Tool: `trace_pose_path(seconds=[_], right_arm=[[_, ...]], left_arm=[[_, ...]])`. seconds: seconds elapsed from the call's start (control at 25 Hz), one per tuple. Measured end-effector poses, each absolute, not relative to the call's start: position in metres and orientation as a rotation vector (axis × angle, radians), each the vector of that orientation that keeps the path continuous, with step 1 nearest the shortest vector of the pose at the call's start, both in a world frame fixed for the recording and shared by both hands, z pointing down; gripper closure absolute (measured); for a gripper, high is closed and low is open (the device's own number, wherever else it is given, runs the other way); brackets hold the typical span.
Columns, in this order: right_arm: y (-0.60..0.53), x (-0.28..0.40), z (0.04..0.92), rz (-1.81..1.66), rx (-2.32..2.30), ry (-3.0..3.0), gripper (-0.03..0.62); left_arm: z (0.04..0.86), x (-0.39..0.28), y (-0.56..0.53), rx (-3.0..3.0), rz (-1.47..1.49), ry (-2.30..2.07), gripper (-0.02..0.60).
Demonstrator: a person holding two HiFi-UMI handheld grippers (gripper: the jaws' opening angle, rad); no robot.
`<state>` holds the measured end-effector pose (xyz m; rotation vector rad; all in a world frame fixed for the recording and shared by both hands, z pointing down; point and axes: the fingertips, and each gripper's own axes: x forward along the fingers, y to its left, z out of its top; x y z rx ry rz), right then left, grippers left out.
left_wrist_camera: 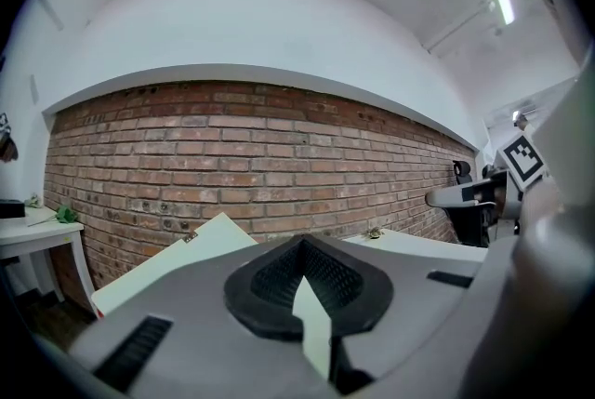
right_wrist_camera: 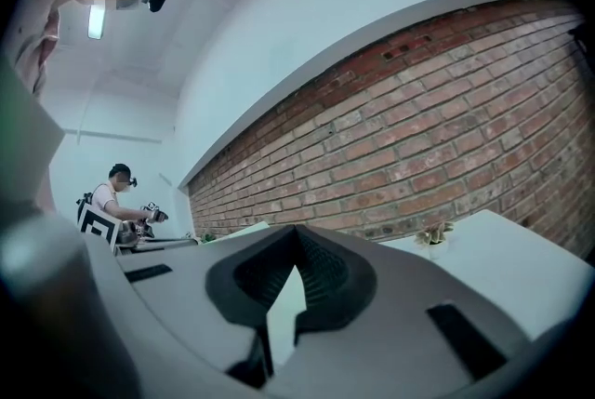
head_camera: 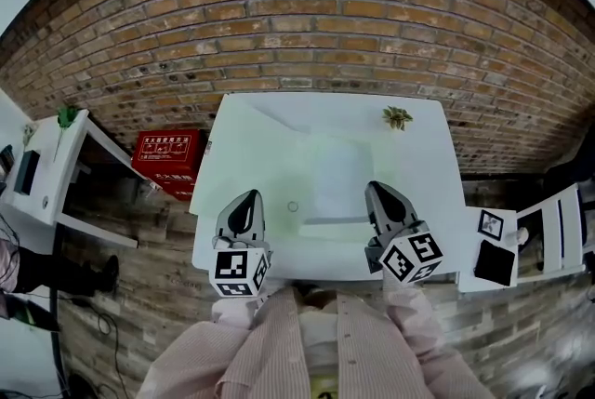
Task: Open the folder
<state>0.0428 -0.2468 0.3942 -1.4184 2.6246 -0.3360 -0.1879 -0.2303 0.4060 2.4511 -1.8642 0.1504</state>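
Note:
A pale, almost white folder (head_camera: 337,174) lies flat on the white table (head_camera: 256,141), hard to tell from the tabletop. My left gripper (head_camera: 246,200) hovers at the table's near edge, left of the folder, jaws shut and empty. My right gripper (head_camera: 379,192) is shut too, with nothing in it, over the folder's near right corner. In the left gripper view the left gripper (left_wrist_camera: 302,244) points level at the brick wall (left_wrist_camera: 279,165). In the right gripper view the right gripper (right_wrist_camera: 297,234) does the same. The folder shows in neither gripper view.
A small potted plant (head_camera: 398,116) stands at the table's far right corner, and a small ring (head_camera: 293,206) lies left of the folder. A red box (head_camera: 167,153) sits on the floor at the left beside a white side table (head_camera: 56,160). A chair (head_camera: 548,234) stands at the right.

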Motion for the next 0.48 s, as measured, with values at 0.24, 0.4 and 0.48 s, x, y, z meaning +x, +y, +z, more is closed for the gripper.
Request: trace_pose_path(seconds=[0.24, 0.4, 0.48], right_arm=[[-0.2458, 0.049, 0.3845, -0.292, -1.438, 2.607, 0.591], [-0.245, 0.0495, 0.3853, -0.285, -1.437, 2.619, 0.591], [-0.246, 0.0508, 0.3851, -0.284, -1.443, 2.616, 0.591]], left_arm=[[0.4034, -0.1828, -0.2324, 2.466, 0.15, -1.861, 0.588], [0.4044, -0.1801, -0.2328, 2.47, 0.157, -1.855, 0.588], [0.4052, -0.18, -0.2336, 2.467, 0.164, -1.858, 0.588]])
